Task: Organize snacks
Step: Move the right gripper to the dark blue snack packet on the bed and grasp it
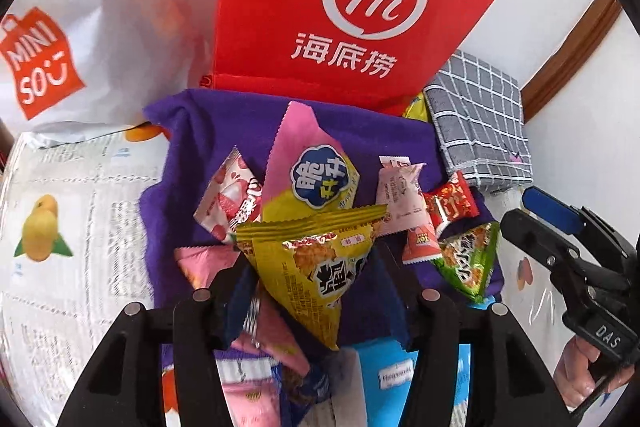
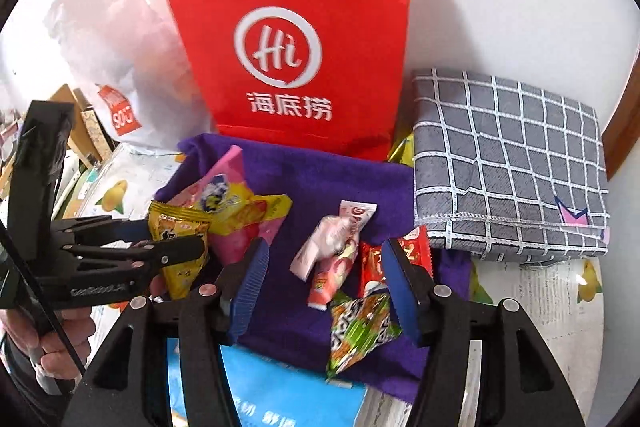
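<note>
My left gripper is shut on a yellow snack packet and holds it above the purple cloth; the packet also shows in the right wrist view. My right gripper is open over the cloth, with a pale pink candy packet and a green packet between its fingers. A red packet lies by the right finger. A large pink and yellow packet and a strawberry packet lie on the cloth. A red paper bag stands behind.
A white Miniso bag stands back left. A folded grey checked cloth lies at the right. Printed paper with fruit pictures covers the table. A blue package lies at the near edge.
</note>
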Motion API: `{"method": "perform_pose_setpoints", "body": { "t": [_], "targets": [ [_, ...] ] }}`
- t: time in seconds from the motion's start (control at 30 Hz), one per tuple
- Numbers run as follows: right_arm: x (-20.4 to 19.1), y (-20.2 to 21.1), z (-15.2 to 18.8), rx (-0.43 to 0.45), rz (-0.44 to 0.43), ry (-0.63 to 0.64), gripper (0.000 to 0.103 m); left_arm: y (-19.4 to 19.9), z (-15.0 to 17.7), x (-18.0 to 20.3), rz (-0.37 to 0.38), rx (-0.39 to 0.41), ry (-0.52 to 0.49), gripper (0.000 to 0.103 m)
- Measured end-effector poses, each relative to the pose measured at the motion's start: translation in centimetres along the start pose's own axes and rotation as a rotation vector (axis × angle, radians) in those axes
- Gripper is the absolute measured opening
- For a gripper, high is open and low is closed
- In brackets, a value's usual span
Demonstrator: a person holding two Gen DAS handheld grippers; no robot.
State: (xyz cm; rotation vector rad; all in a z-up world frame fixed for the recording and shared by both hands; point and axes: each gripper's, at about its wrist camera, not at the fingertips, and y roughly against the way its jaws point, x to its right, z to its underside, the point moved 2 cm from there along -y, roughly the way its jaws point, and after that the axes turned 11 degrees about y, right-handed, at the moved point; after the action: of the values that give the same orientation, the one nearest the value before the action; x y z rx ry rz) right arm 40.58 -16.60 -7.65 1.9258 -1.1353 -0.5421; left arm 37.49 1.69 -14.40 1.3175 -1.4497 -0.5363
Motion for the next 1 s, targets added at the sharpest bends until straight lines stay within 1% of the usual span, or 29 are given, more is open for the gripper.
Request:
{"method": "perform_pose_setpoints", "body": {
  "t": [0.07, 0.13, 0.27, 0.4, 0.5, 0.6, 0.7, 0.77, 0.93, 1.0],
  "targets": [
    [-0.7, 0.9, 0.2, 0.016, -0.012, -0.003, 0.058, 1.2, 0.4, -0.2, 0.006, 0.014, 0.001, 0.055],
    [-1.7, 2.0, 0.6, 0.034, -0.022, -0.001, 0.058, 2.6, 0.7, -0.4, 0.023, 0.031, 0.001, 0.060],
    [-3.5, 3.9, 1.5, 0.055, -0.039, 0.003, 0.058, 4.9, 1.1, -0.9, 0.021, 0.067, 0.016, 0.066],
    [-5.0, 5.2, 2.4, 0.062, -0.073, -0.012, 0.058, 7.2, 1.7, -1.7, 0.035, 0.091, 0.032, 0.066],
    [-6.5, 6.0, 3.0, 0.066, -0.098, 0.001, 0.058, 8.6, 2.4, -2.5, 0.041, 0.106, 0.040, 0.066],
    [-8.5, 6.4, 3.7, 0.071, -0.112, 0.026, 0.058, 9.4, 3.1, -4.0, 0.020, 0.105, 0.059, 0.066],
    [-10.6, 5.8, 4.4, 0.064, -0.132, 0.048, 0.049, 9.9, 3.8, -6.3, -0.004, 0.106, 0.094, 0.066],
    [-12.4, 4.8, 5.0, 0.044, -0.129, 0.088, 0.043, 10.2, 4.2, -7.7, -0.014, 0.105, 0.115, 0.066],
    [-16.5, 1.8, 6.3, -0.009, -0.134, 0.178, 0.041, 10.3, 5.3, -11.4, -0.061, 0.100, 0.149, 0.066],
    [-17.6, 0.5, 6.4, -0.026, -0.119, 0.196, 0.041, 10.3, 5.7, -12.7, -0.071, 0.095, 0.160, 0.066]
  ]
}}
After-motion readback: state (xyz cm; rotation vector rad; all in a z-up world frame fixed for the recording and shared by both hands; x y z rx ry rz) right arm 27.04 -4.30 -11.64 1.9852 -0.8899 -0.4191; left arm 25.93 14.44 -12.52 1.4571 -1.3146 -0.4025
